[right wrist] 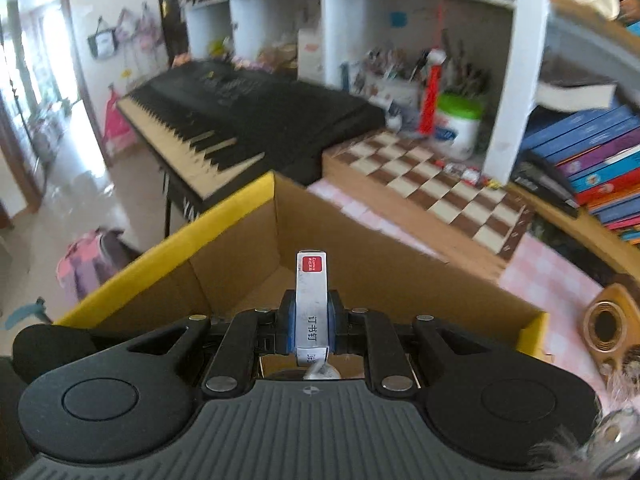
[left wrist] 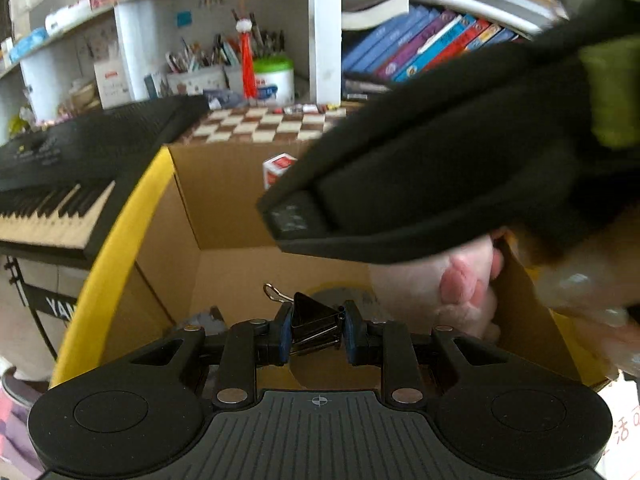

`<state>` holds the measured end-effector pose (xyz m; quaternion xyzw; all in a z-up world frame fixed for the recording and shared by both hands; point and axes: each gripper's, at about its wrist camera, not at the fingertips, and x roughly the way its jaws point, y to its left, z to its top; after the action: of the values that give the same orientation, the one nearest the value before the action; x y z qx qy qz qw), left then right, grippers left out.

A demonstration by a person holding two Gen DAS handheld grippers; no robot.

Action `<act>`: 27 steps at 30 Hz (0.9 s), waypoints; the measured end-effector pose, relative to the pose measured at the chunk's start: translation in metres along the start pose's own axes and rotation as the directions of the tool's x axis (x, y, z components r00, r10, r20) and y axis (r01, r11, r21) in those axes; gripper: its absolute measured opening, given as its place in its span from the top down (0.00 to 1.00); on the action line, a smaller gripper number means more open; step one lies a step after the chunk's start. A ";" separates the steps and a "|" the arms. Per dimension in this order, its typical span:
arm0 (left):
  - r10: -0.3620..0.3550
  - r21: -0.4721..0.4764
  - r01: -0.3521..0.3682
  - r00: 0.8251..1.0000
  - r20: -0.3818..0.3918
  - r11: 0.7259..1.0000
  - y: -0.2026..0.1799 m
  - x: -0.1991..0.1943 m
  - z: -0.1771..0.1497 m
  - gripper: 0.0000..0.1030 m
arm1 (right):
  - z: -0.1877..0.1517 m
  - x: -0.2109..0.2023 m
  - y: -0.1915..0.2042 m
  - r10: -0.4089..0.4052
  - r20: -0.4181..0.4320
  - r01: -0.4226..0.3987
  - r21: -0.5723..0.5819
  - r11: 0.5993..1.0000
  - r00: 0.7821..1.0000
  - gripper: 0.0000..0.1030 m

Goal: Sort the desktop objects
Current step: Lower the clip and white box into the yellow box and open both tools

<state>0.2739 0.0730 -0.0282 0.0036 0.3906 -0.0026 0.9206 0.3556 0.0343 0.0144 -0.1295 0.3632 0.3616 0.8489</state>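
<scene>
Left wrist view, hold: our left gripper (left wrist: 316, 330) pinches a black binder clip (left wrist: 314, 322) between its blue pads, poised over the open cardboard box (left wrist: 224, 200), we judge for dropping in.
Left wrist view, clip: folded black steel, one wire handle sticking up to the left.
Left wrist view, neighbour: our right gripper (left wrist: 280, 178) crosses above the box.
Right wrist view, hold: our right gripper (right wrist: 311, 322) clamps a staple box (right wrist: 311, 300) upright, above the box's interior.
Right wrist view, staple box: slim, white, red label at its far end.
</scene>
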 end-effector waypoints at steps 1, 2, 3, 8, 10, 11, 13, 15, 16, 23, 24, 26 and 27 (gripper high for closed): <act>-0.002 -0.011 0.002 1.000 -0.009 1.000 0.001 0.001 -0.001 0.77 | 0.000 0.006 -0.001 0.008 -0.022 -0.008 0.000 1.000 1.000 0.87; 0.001 -0.015 -0.001 1.000 -0.017 1.000 0.001 0.003 -0.003 0.77 | 0.000 0.012 -0.002 0.013 -0.044 -0.013 -0.002 1.000 0.999 0.87; 0.001 -0.016 -0.001 1.000 -0.024 1.000 0.000 0.003 -0.004 0.76 | 0.000 0.017 -0.003 0.018 -0.063 -0.019 -0.006 1.000 0.998 0.87; 0.001 -0.019 -0.001 1.000 -0.023 1.000 0.000 0.000 -0.006 0.74 | -0.002 0.035 -0.007 0.045 -0.157 -0.046 -0.001 0.999 0.987 0.87; -0.003 -0.019 0.003 1.000 -0.018 1.000 -0.001 -0.001 -0.007 0.66 | -0.003 0.037 -0.007 0.048 -0.166 -0.048 -0.001 0.999 0.985 0.87; -0.004 -0.018 0.003 1.000 -0.014 1.000 -0.002 -0.002 -0.008 0.60 | -0.002 0.037 -0.007 0.045 -0.164 -0.046 -0.001 0.999 0.985 0.86; 0.005 -0.019 -0.005 1.000 -0.003 1.000 -0.005 -0.004 -0.009 0.54 | -0.002 0.034 -0.006 0.041 -0.146 -0.042 -0.005 0.999 0.988 0.86; 0.008 -0.022 -0.008 1.000 0.006 1.000 -0.005 -0.008 -0.010 0.50 | -0.001 0.031 -0.005 0.031 -0.125 -0.033 -0.015 0.999 0.992 0.78; 0.009 -0.023 -0.009 1.000 0.010 1.000 -0.006 -0.010 -0.010 0.49 | 0.000 0.029 -0.004 0.025 -0.114 -0.027 -0.018 0.999 0.993 0.67; 0.036 -0.030 -0.033 0.995 0.097 0.999 -0.003 -0.031 -0.002 0.36 | 0.001 0.005 -0.005 -0.002 -0.028 0.002 0.009 1.000 1.000 0.59; 0.036 -0.033 -0.032 0.993 0.114 0.999 -0.003 -0.035 0.000 0.35 | 0.000 0.000 -0.005 -0.005 -0.009 0.006 0.012 1.000 1.000 0.59; 0.038 -0.038 -0.032 0.988 0.147 0.999 -0.002 -0.044 0.001 0.33 | 0.000 -0.014 -0.003 -0.017 0.032 0.017 0.020 1.000 0.999 0.59; 0.039 -0.040 -0.033 0.986 0.161 0.999 -0.002 -0.048 0.002 0.32 | -0.001 -0.020 -0.003 -0.024 0.049 0.023 0.027 0.999 0.998 0.59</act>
<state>0.2423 0.0711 0.0077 -0.0067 0.3144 0.0212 0.9490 0.3481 0.0214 0.0279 -0.1137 0.3451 0.3500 0.8634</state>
